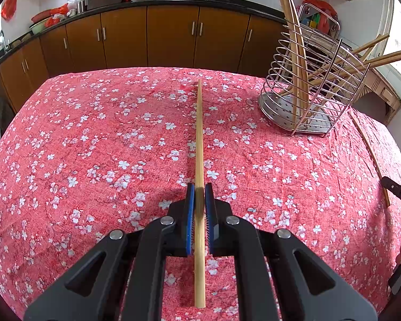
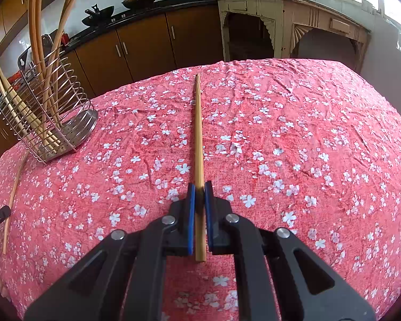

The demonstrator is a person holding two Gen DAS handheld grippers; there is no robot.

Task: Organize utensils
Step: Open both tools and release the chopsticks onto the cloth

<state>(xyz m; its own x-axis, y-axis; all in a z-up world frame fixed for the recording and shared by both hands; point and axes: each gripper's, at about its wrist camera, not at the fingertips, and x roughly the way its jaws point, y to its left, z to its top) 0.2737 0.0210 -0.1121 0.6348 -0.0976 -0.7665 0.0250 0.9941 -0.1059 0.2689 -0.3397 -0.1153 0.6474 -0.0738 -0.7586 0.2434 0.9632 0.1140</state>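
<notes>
Chopsticks: left tongs (image 1: 199, 191) clamped on one chopstick (image 1: 199, 133), right tongs (image 2: 199, 188) on another (image 2: 198, 133), both above the surface (image 1: 93, 133); tilt each tip-down over the wire holder (image 1: 307, 80), release only once inside.

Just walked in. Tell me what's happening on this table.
A person is sorting chopsticks with two handheld grippers. The left gripper is shut on a pale bamboo chopstick, and the right gripper on a darker wooden chopstick. A wire utensil basket on the red floral tablecloth already holds several chopsticks. One loose chopstick lies on the cloth.
</notes>
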